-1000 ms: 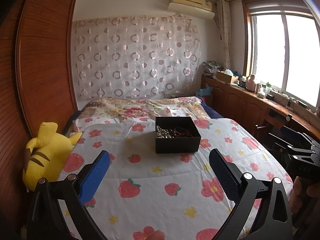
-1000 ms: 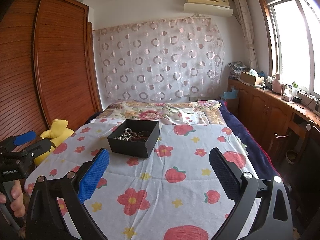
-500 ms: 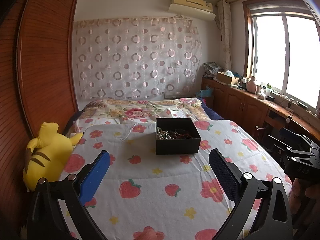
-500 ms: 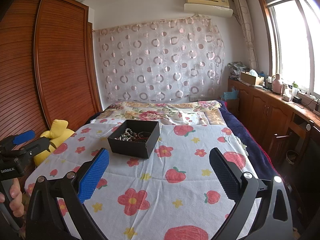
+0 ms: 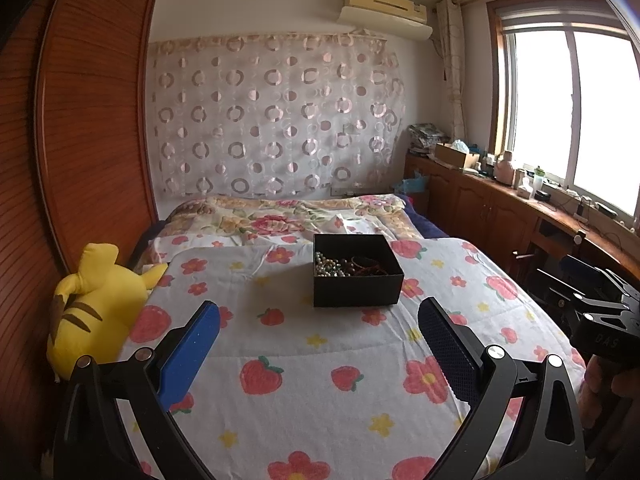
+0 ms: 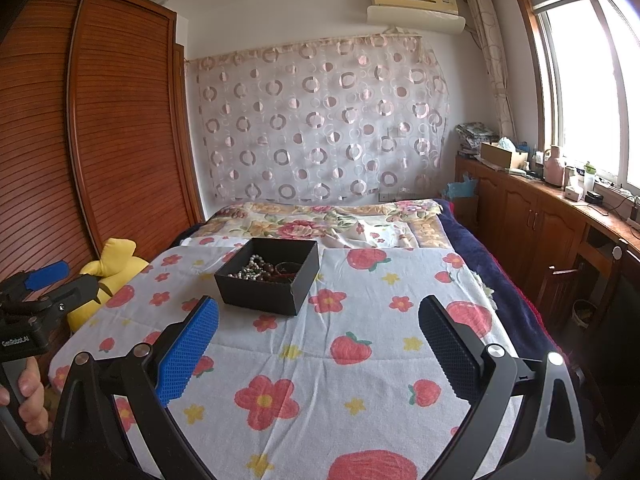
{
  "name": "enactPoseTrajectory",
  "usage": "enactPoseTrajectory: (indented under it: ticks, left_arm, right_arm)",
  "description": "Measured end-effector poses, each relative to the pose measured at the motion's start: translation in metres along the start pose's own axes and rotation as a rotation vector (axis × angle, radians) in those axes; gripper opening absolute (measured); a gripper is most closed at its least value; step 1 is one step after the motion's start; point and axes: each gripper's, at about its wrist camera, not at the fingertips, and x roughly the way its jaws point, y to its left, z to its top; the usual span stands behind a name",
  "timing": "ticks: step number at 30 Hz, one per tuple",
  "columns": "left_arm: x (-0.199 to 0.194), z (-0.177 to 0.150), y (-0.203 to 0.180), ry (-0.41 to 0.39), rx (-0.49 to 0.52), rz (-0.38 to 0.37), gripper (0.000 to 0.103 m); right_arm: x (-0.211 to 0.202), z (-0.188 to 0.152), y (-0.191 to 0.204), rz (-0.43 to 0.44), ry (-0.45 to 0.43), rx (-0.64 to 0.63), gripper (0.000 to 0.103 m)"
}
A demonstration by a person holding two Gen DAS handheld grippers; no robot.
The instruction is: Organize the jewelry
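Observation:
A black open box (image 5: 357, 283) (image 6: 267, 284) sits on the flowered bed sheet (image 5: 320, 360) (image 6: 360, 360), holding pearl beads (image 5: 328, 269) (image 6: 253, 270) and dark red bracelets (image 5: 366, 264) (image 6: 282, 272). My left gripper (image 5: 320, 320) hovers open in front of the box, nothing between its fingers. My right gripper (image 6: 319, 322) is open too, empty, with the box ahead and to its left. Each gripper shows at the edge of the other's view, held by a hand (image 6: 24, 396).
A yellow plush toy (image 5: 94, 304) (image 6: 114, 264) lies at the bed's left edge against a wooden wardrobe (image 6: 100, 140). Wooden cabinets (image 5: 500, 216) with clutter run under the window on the right. A folded floral quilt (image 5: 288, 216) lies behind the box.
The left gripper's view has shifted slightly, so the box sits a little farther off. The right view is almost unchanged. Both grippers stay open.

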Motion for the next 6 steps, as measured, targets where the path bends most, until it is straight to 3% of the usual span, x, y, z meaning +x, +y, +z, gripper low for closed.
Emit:
enactPoseTrajectory:
  ticks: [6]
  left_arm:
    - [-0.0013, 0.0019, 0.0019, 0.003, -0.003, -0.004, 0.096]
  right_arm:
    - [0.0002, -0.0001, 0.0, 0.0, 0.0, 0.0, 0.101]
